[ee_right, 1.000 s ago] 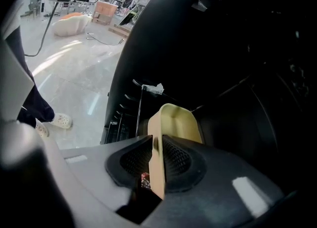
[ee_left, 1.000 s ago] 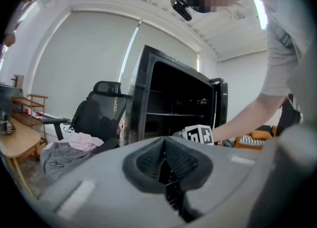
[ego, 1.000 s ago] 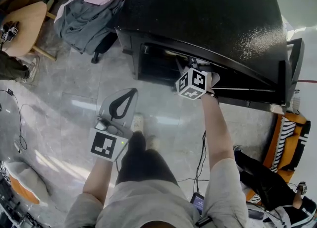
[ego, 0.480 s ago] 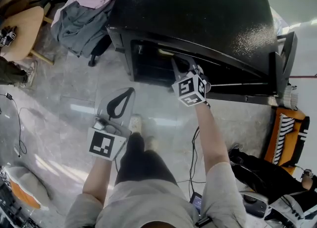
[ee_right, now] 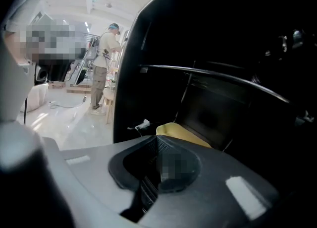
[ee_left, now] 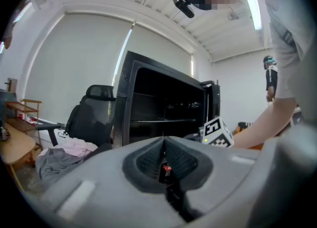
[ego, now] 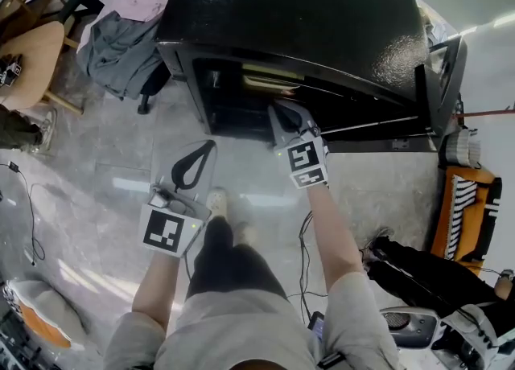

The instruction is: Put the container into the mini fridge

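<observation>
- Peering in, only the right gripper view shows a pale yellow container inside the black mini fridge.
- Left gripper, right gripper: jaws together, empty.

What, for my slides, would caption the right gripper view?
Right gripper, jaws shut and empty, faces the open mini fridge; yellow container sits inside.
</observation>
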Motion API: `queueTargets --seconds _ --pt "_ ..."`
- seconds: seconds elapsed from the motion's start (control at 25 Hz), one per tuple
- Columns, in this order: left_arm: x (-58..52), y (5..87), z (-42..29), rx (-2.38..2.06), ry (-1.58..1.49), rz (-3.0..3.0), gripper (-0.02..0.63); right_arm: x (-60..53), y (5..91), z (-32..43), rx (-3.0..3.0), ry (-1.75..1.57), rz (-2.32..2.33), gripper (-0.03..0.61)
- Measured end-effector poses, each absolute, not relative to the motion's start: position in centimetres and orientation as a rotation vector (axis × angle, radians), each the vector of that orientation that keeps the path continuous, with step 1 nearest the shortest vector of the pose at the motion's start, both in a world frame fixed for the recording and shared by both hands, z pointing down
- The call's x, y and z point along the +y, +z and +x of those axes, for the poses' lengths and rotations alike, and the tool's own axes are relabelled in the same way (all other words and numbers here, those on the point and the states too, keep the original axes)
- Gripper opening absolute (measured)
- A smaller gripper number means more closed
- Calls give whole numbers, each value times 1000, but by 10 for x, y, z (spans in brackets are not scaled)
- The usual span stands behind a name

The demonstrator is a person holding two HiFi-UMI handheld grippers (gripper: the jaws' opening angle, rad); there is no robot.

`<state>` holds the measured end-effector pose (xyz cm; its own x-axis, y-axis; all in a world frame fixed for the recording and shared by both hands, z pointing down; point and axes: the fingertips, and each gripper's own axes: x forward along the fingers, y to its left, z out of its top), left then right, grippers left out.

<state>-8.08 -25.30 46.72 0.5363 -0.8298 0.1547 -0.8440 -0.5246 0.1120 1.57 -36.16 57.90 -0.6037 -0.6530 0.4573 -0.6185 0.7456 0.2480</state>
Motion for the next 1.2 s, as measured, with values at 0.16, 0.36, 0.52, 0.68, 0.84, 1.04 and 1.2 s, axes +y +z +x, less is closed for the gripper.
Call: queueTargets --seconds 0.16,0.36,0.52,0.68,0.84,1.04,1.2 --pt "-247 460 -73 -1411 119 2611 2 -344 564 19 -2462 -46 1013 -2" --pt "-238 453 -65 -1396 133 2623 2 -324 540 25 -2499 -32 1050 -2" --pt "-232 447 -57 -1384 154 2645 2 -310 522 31 -2532 -8 1093 -2" --pt "-228 436 -53 -1377 136 2665 2 -298 507 34 -2567 16 1134 -2" --pt "-224 424 -50 -1383 121 2686 2 -287 488 40 -2597 31 1176 -2" --pt "-214 410 -44 -1394 129 2710 2 -270 463 50 -2631 42 1226 -2" --pt "-204 399 -37 -1401 133 2730 2 -253 446 56 -2657 18 1237 -2"
